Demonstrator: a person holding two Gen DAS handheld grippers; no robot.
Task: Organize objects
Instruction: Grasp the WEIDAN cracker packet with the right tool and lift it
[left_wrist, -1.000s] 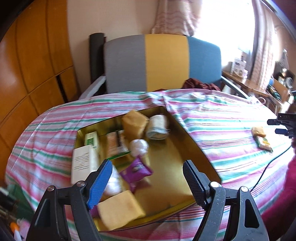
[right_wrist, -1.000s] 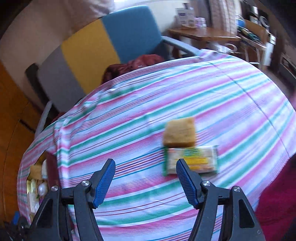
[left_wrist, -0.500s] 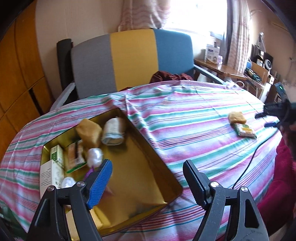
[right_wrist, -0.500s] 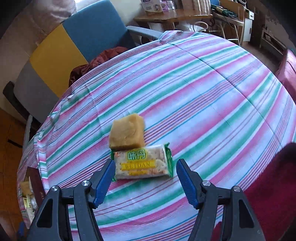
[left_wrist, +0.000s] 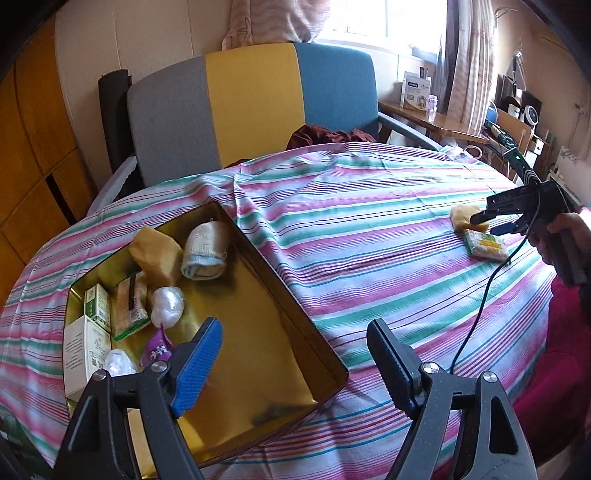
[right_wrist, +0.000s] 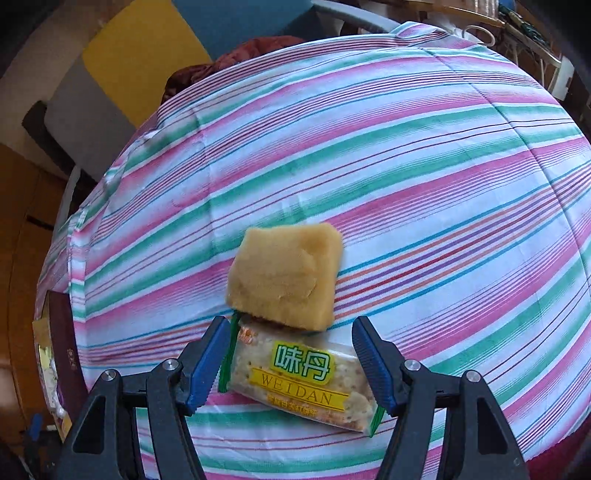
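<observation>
Right gripper (right_wrist: 290, 360) straddling cracker packet (right_wrist: 301, 384) on striped tablecloth (right_wrist: 369, 166).
Jaws are standing wide, gripping nothing; packet is lying between them, yellow sponge (right_wrist: 284, 275) touching its far edge. Left gripper (left_wrist: 293, 354) is hovering open over gold tin (left_wrist: 288, 295).

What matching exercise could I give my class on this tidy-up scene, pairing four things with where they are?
Things:
1. cracker packet
2. yellow sponge
3. rolled sock
4. left gripper

Places:
A. inside the gold tin
B. on the tablecloth, its near edge over the packet's far edge
C. between the right gripper fingers
D. open, above the tin's near corner

Pairs: 1-C, 2-B, 3-A, 4-D
</observation>
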